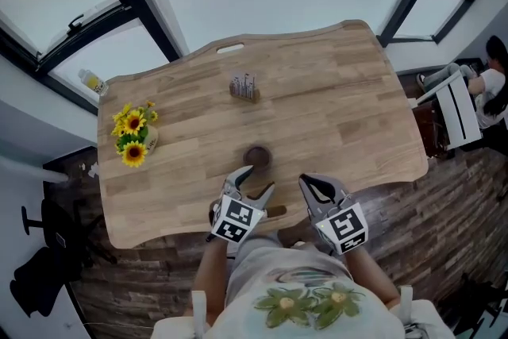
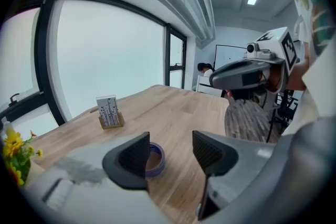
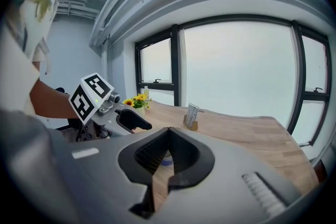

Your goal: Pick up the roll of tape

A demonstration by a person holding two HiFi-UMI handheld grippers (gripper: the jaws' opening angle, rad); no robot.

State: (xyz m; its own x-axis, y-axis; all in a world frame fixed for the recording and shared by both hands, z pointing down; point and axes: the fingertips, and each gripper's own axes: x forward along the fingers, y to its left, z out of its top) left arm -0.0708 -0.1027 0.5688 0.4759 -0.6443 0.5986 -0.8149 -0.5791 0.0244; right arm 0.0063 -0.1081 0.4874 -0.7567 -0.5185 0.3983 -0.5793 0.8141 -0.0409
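Roll of tape (image 1: pixel 256 156): one, small ring lying flat on the desk (image 1: pixel 333 99), near its front edge. It looks dark brown from the head view, with a blue-purple rim and brown core close up (image 2: pixel 153 158).

Two hand-held grippers:
- Left hand-held gripper (image 1: pixel 255 180): jaws wide apart, nothing between them, tape just ahead of its tips.
- Right hand-held gripper (image 1: pixel 315 185): jaw tips together, empty.

Also one card holder (image 1: pixel 244 87) and one sunflower bunch (image 1: pixel 132 136).

Left gripper view: one jaw covers part of the roll. Right gripper view: only a blue sliver (image 3: pixel 166 161) shows behind the closed tips.
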